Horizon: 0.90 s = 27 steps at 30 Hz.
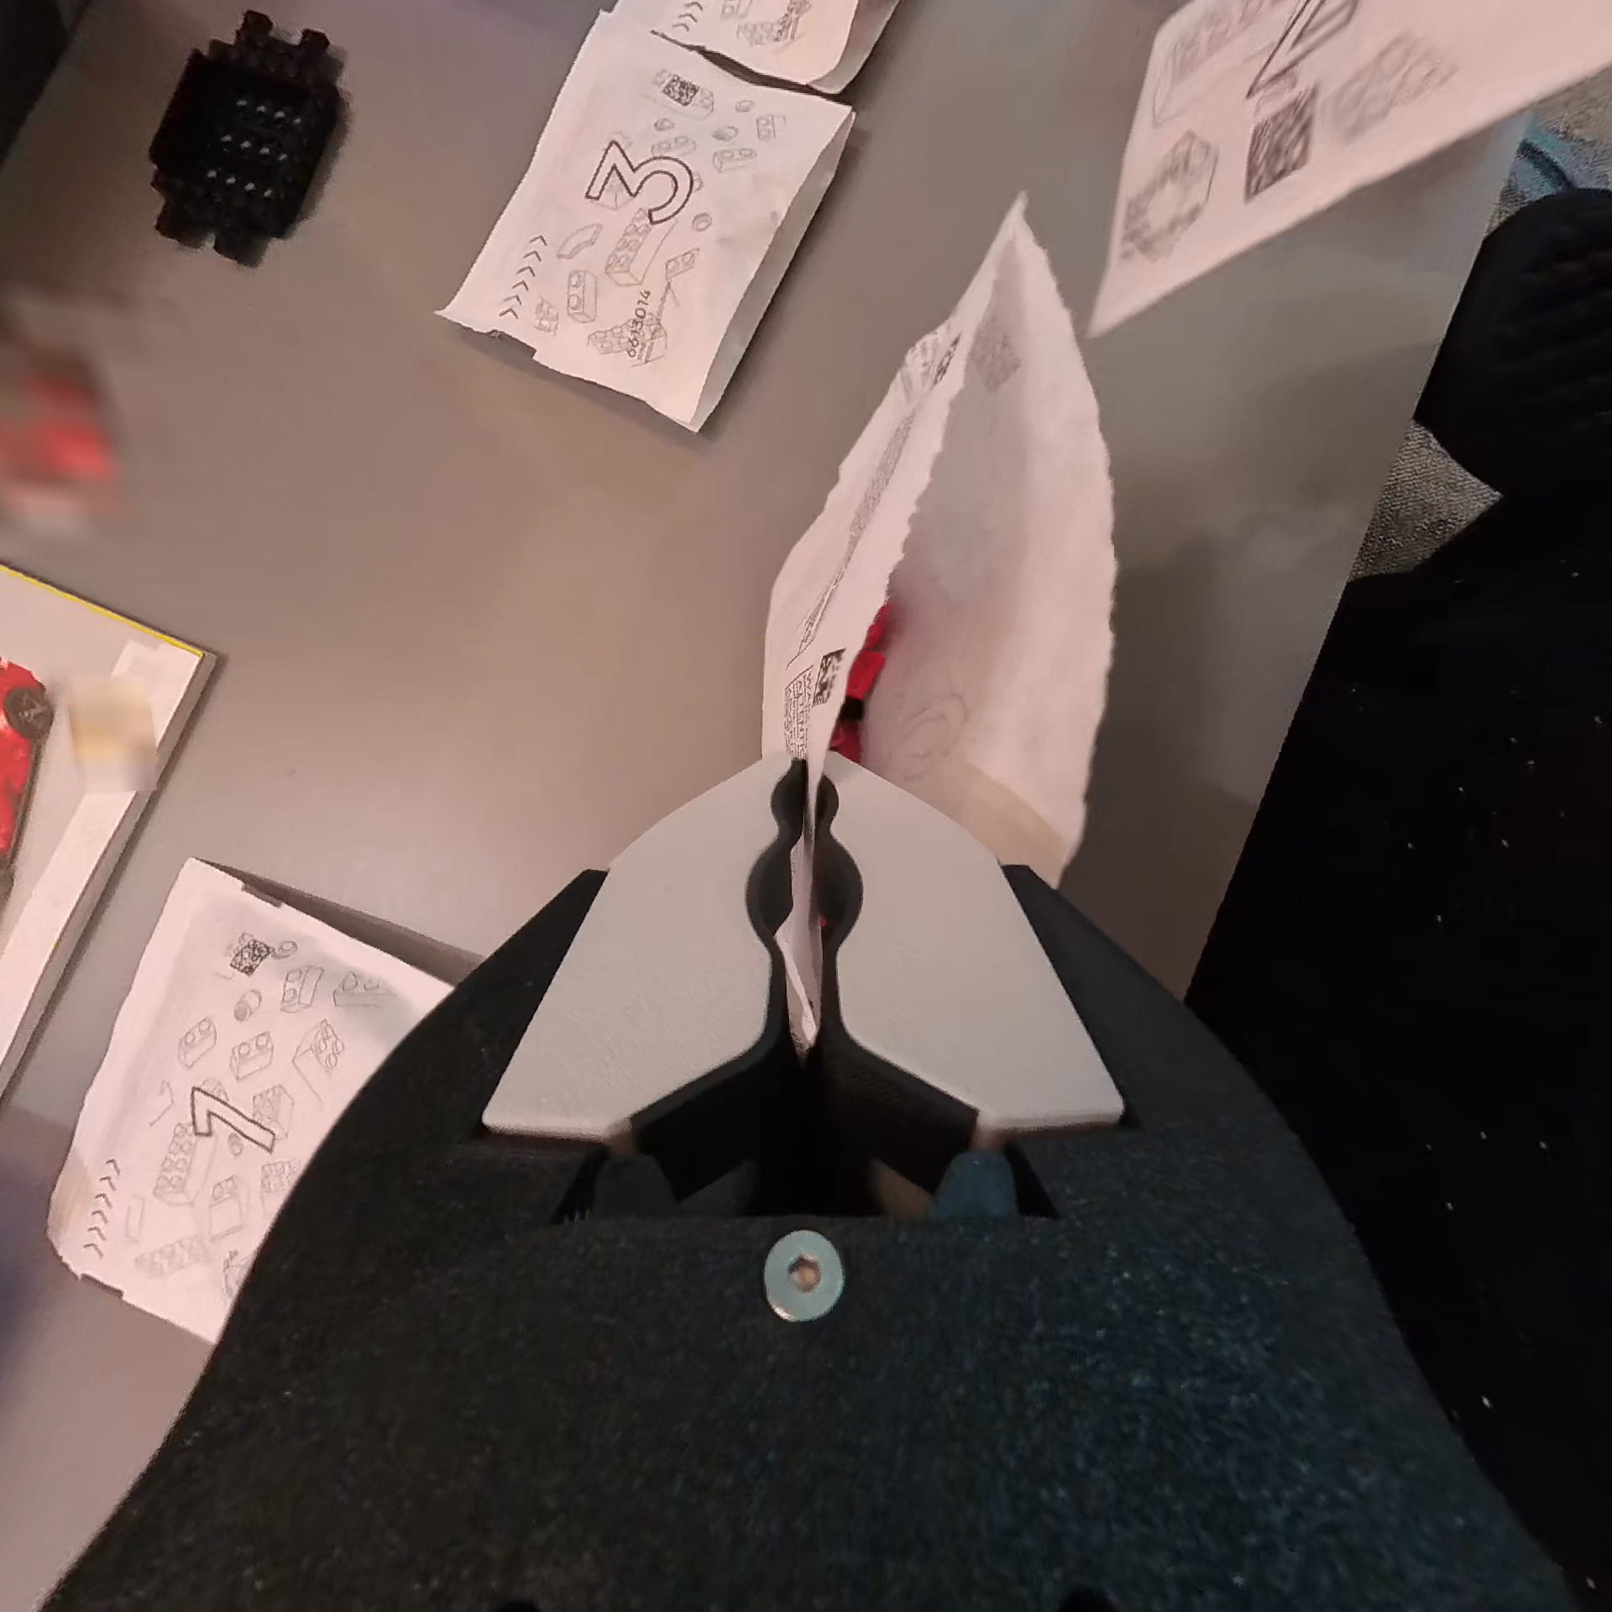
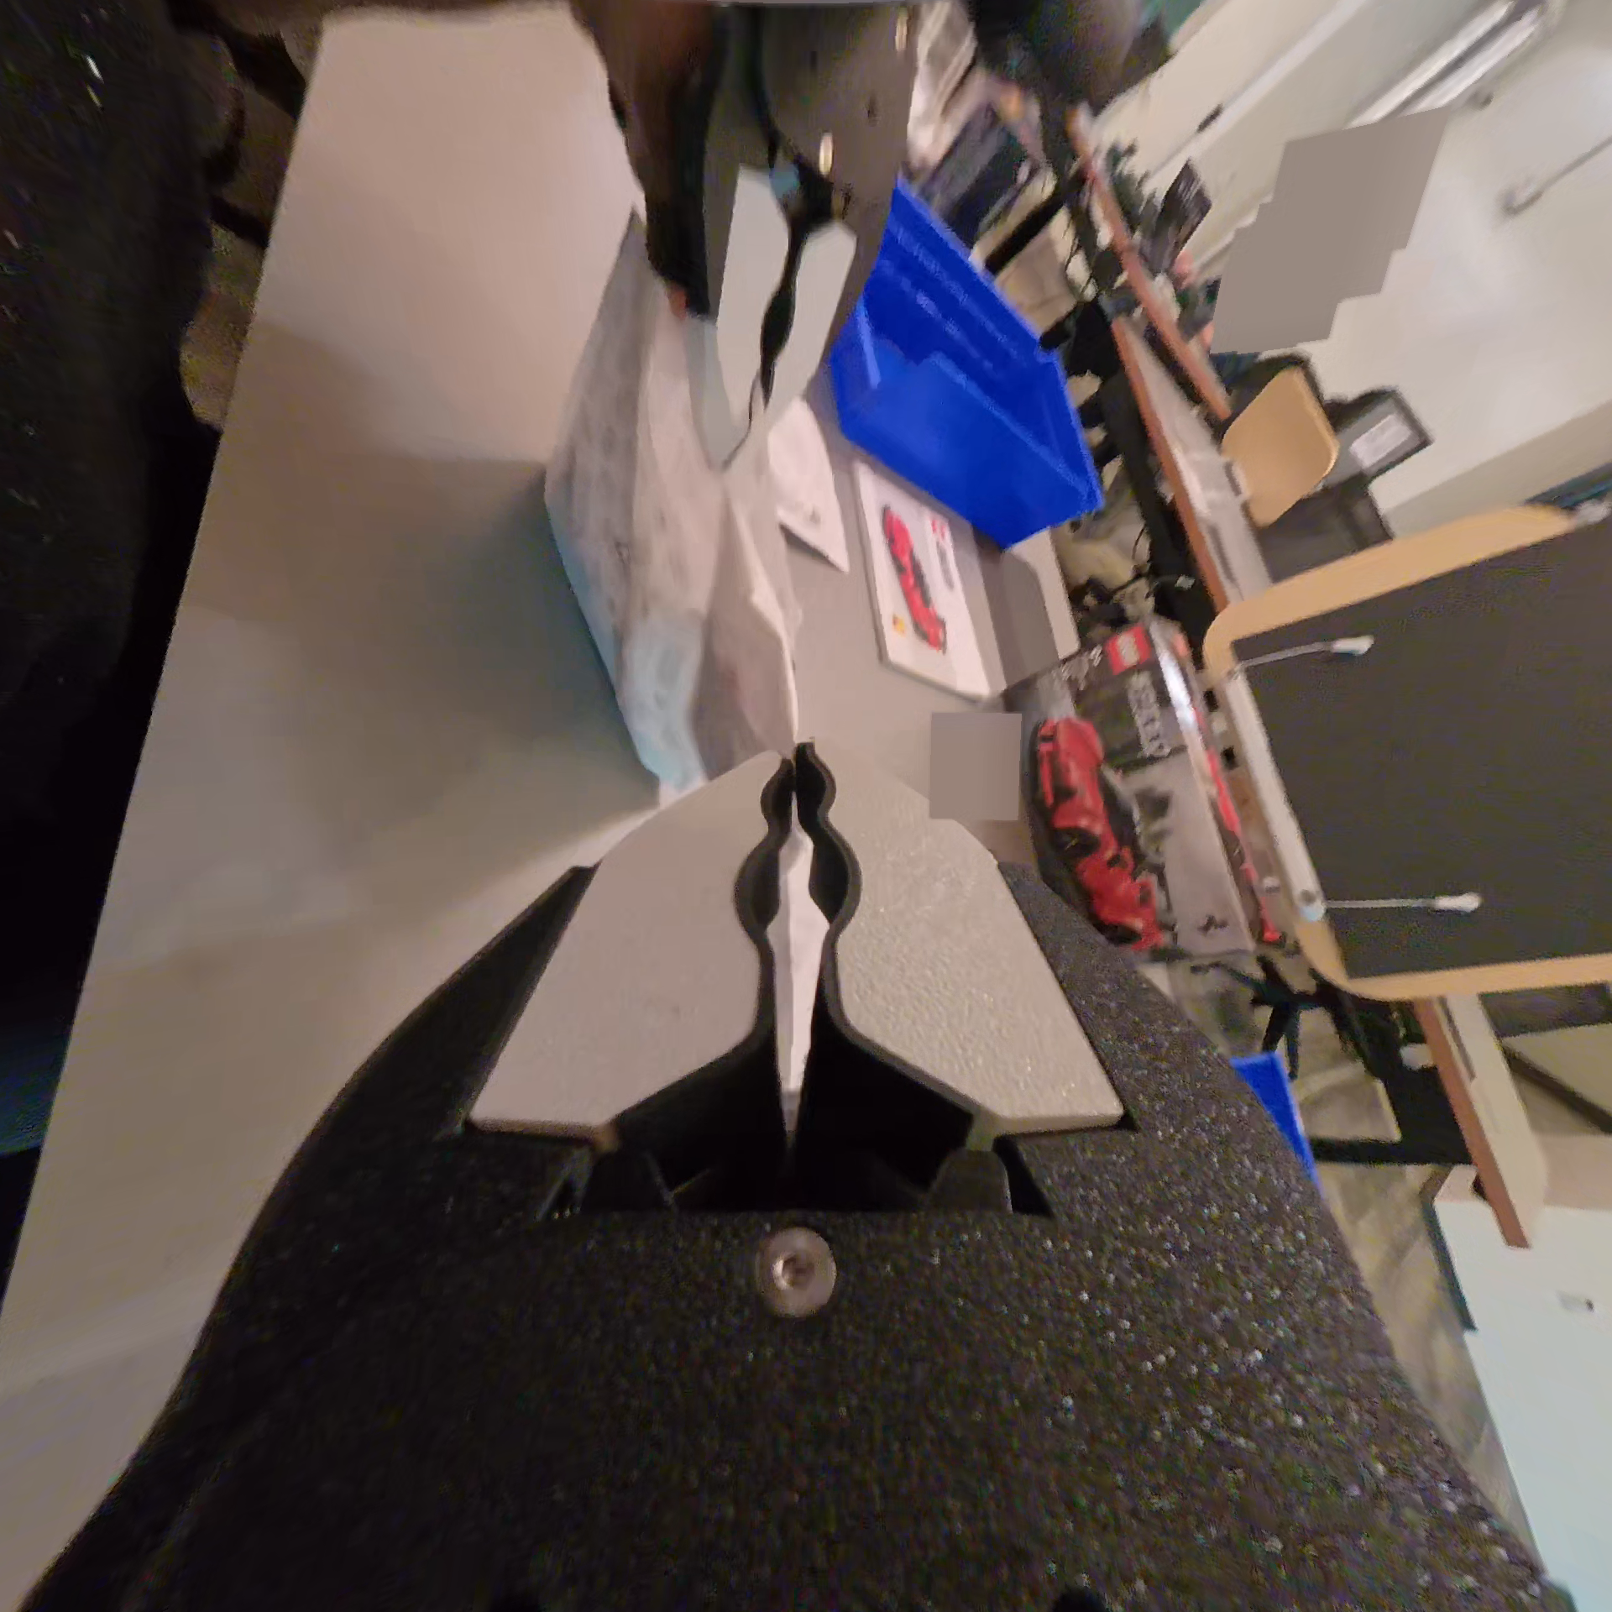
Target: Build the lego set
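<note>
Paper bag [image 1: 951,523], white and printed, hangs torn open above the grey table [image 1: 436,541], with red pieces [image 1: 872,663] showing inside. My left gripper [image 1: 807,772] is clamped on one torn edge, pads pressed to the paper. My right gripper [image 2: 795,772] pinches white paper too, its tips nearly meeting. Nothing has spilled out below. Three other printed bags [image 1: 645,218] lie flat nearby, beside a black brick piece [image 1: 244,131] and a booklet [image 1: 96,741].
</note>
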Each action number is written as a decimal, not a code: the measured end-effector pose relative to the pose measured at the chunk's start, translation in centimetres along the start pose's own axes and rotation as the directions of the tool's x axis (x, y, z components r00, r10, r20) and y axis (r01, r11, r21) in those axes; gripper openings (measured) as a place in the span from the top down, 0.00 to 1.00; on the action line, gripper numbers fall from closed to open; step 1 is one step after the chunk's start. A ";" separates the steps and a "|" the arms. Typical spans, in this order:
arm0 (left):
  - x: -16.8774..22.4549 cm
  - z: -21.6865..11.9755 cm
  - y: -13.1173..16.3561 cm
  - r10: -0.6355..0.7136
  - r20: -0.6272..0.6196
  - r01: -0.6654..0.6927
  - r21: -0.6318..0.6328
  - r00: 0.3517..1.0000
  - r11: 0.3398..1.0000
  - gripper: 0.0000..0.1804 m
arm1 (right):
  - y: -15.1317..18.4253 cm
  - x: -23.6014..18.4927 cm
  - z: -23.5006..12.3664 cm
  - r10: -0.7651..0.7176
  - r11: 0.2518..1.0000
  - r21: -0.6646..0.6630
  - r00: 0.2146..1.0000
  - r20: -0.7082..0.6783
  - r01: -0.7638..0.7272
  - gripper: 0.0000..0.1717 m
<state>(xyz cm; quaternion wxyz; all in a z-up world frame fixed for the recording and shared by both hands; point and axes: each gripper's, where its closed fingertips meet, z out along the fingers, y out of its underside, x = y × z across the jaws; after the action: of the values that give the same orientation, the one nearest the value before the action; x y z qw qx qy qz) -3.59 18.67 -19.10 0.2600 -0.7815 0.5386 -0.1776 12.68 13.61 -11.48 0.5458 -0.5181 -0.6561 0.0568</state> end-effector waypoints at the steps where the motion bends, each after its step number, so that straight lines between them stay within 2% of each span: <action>1: 0.0 -0.2 0.2 -0.002 -0.005 0.002 0.000 1.000 1.000 1.00 | 0.9 -0.2 0.2 0.011 0.999 -0.034 1.000 0.016 -0.011 0.99; 5: 0.1 -1.0 1.3 -0.027 -0.017 0.027 0.007 0.999 1.000 1.00 | 3.9 -1.2 1.8 0.078 0.988 -0.136 0.994 0.081 -0.067 0.99; 7: -0.1 -1.7 2.2 -0.044 -0.006 0.044 0.004 0.999 0.999 1.00 | 5.0 -0.5 3.1 0.101 0.981 -0.171 0.994 0.036 -0.094 0.99; 10: -0.1 -2.6 3.4 -0.064 -0.003 0.064 0.014 0.998 0.998 1.00 | 4.0 1.0 6.6 0.184 0.980 -0.082 0.983 0.019 -0.182 0.99; 12: -0.1 -3.1 4.0 -0.078 -0.002 0.078 0.018 0.997 0.997 1.00 | 2.5 1.9 9.6 0.175 0.985 -0.004 0.983 0.061 -0.175 0.99; 15: -0.2 -3.7 4.8 -0.096 0.008 0.096 0.018 0.995 0.995 1.00 | 0.0 2.7 14.7 0.067 0.993 0.086 0.980 0.187 -0.084 0.99; 18: -0.2 -4.2 5.4 -0.106 0.016 0.106 0.019 0.994 0.994 1.00 | -2.4 2.7 19.8 -0.109 0.981 0.190 0.933 0.342 0.045 0.99; 22: -0.4 -4.5 5.8 -0.129 0.027 0.129 0.020 0.991 0.992 1.00 | -4.8 2.5 24.1 -0.344 0.909 0.368 0.855 0.389 0.198 0.99; 24: -0.4 -4.5 5.8 -0.129 0.024 0.128 0.022 0.991 0.992 1.00 | -2.8 1.3 25.1 -0.398 0.907 0.325 0.793 0.461 0.267 0.99; 26: -0.4 -4.5 5.8 -0.127 0.018 0.127 0.025 0.992 0.992 1.00 | 0.6 0.1 24.9 -0.442 0.897 0.265 0.730 0.521 0.354 0.98; 27: -0.3 -4.4 5.8 -0.127 0.013 0.126 0.028 0.992 0.992 1.00 | 2.3 -0.3 24.5 -0.434 0.900 0.229 0.708 0.558 0.372 0.94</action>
<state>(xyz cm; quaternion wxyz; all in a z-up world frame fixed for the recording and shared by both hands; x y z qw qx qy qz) -10.50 16.39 -18.99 0.2631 -0.8117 0.4835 -0.1952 -4.95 26.45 -22.94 0.3358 -0.2900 -0.8869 0.1285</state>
